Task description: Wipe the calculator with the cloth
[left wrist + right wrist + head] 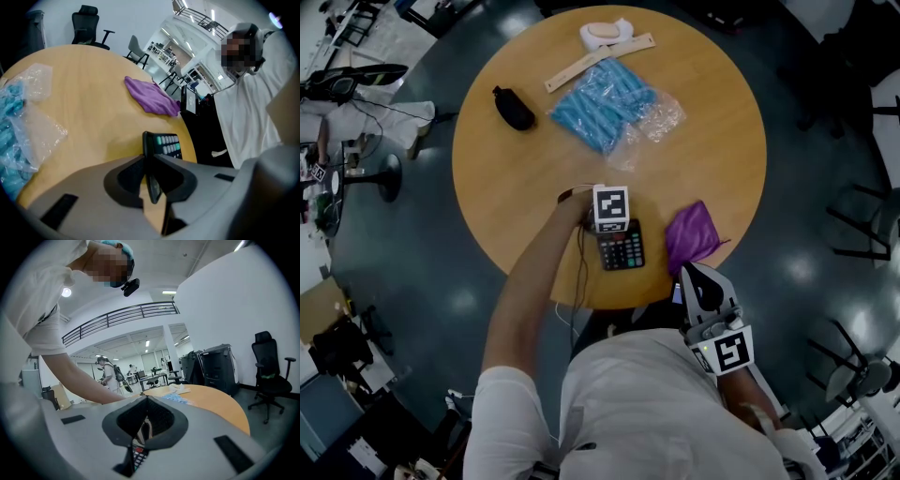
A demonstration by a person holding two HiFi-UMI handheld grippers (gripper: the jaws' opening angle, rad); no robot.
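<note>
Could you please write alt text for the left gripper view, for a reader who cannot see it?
The left gripper grips a black calculator by its edge, on a wooden table. A purple cloth lies beyond it, a clear bag of blue items at left.

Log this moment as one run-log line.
left gripper: jaws shut on black desk calculator | right gripper: jaws shut, empty | purple cloth: on round wooden table, untouched | wiping: not started

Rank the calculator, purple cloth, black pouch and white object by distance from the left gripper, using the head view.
1. Calculator, in the left gripper itself.
2. Purple cloth, to its right.
3. Black pouch, far left.
4. White object, far edge.
</note>
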